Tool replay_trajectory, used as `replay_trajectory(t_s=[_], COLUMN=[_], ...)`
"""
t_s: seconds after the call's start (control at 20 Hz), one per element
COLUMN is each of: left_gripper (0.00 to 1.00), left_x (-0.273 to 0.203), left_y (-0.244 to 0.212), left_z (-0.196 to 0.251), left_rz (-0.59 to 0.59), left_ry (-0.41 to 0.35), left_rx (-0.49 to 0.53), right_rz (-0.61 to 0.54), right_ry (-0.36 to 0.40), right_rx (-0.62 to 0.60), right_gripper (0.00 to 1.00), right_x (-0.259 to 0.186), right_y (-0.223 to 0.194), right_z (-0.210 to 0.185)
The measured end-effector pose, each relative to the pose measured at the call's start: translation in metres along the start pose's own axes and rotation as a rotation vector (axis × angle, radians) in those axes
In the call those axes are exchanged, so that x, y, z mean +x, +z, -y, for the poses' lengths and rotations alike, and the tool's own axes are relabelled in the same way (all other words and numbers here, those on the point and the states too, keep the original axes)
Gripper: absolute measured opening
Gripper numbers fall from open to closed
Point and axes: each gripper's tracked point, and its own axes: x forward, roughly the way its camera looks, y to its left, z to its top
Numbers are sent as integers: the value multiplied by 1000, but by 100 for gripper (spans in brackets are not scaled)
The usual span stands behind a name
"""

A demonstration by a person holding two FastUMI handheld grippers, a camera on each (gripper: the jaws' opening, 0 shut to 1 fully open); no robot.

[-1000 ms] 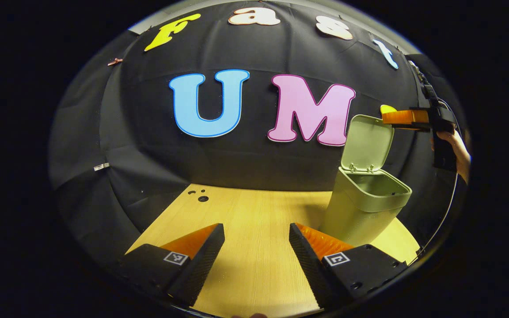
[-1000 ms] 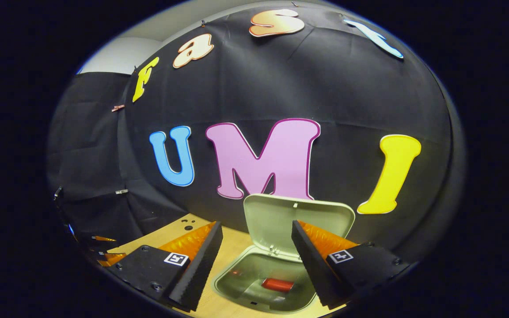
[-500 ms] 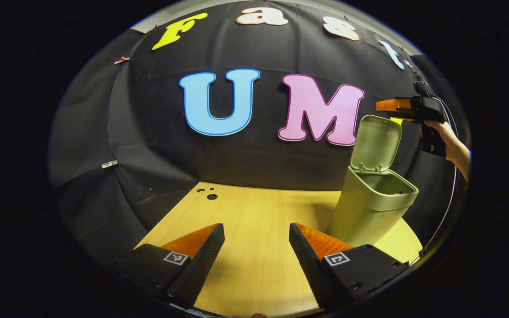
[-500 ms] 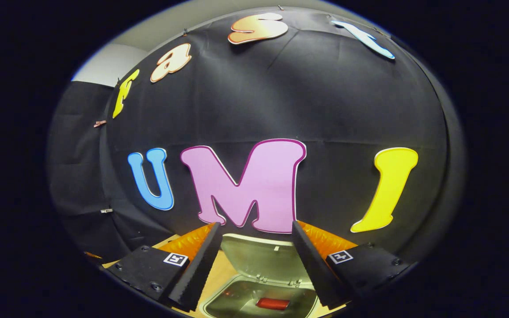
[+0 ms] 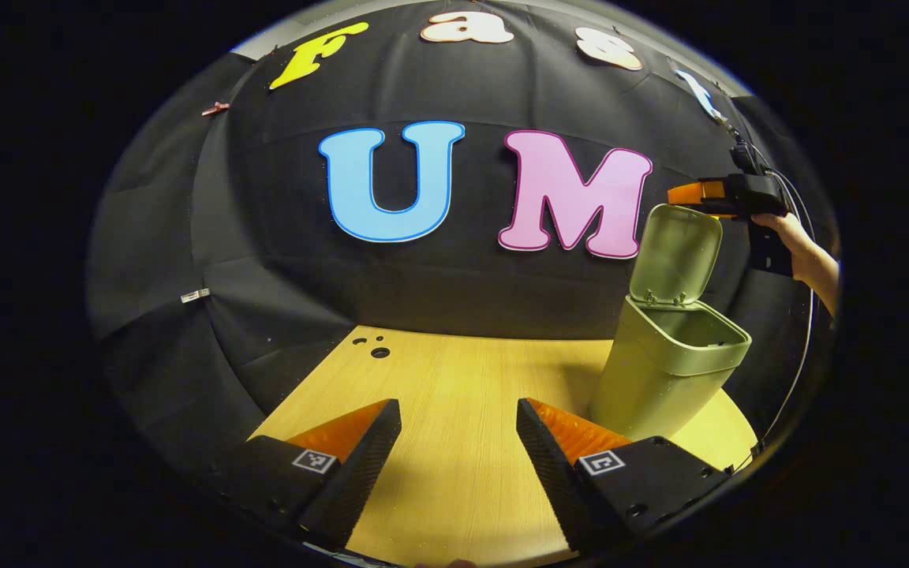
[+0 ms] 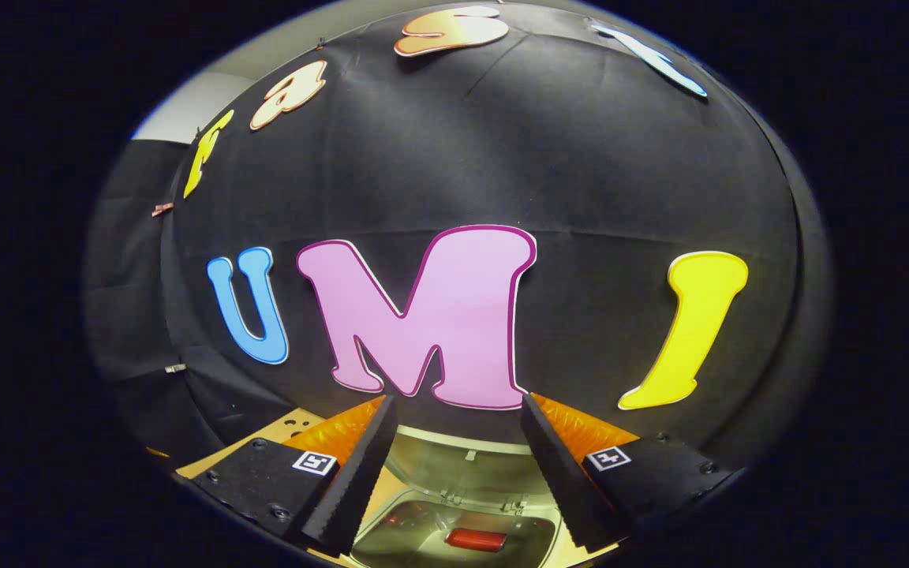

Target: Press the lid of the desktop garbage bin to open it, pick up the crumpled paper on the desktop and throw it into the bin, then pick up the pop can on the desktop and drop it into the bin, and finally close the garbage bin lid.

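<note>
While no brand or readable writing shows on the wooden desktop [image 5: 454, 379], the pale green garbage bin [image 5: 660, 379] or its raised lid [image 5: 675, 252], each gripper body carries a small square black-and-white marker. The bin stands at the desktop's right side, lid up and leaning back, with the red pop can [image 6: 475, 539] lying inside it. The right gripper [image 6: 454, 481], fingers spread wide and empty, hovers level at the lid's top edge, held in a hand [image 5: 806, 252], and the left gripper [image 5: 458, 473] hangs equally wide and empty above the desktop.

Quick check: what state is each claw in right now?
Left claw: open, empty, above the table.
Right claw: open, empty, above the bin by its raised lid.
</note>
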Motion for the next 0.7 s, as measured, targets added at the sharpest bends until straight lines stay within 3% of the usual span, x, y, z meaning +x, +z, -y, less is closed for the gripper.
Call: replay_trajectory(t_s=[0.7], left_gripper=[96], left_x=[-2], left_y=[-1], left_z=[17], left_rz=[2], left_ry=[-65], left_rx=[28], right_rz=[-119], right_ry=[39], right_rx=[-9], right_gripper=[99], right_x=[-68], right_y=[-66], right_z=[-30])
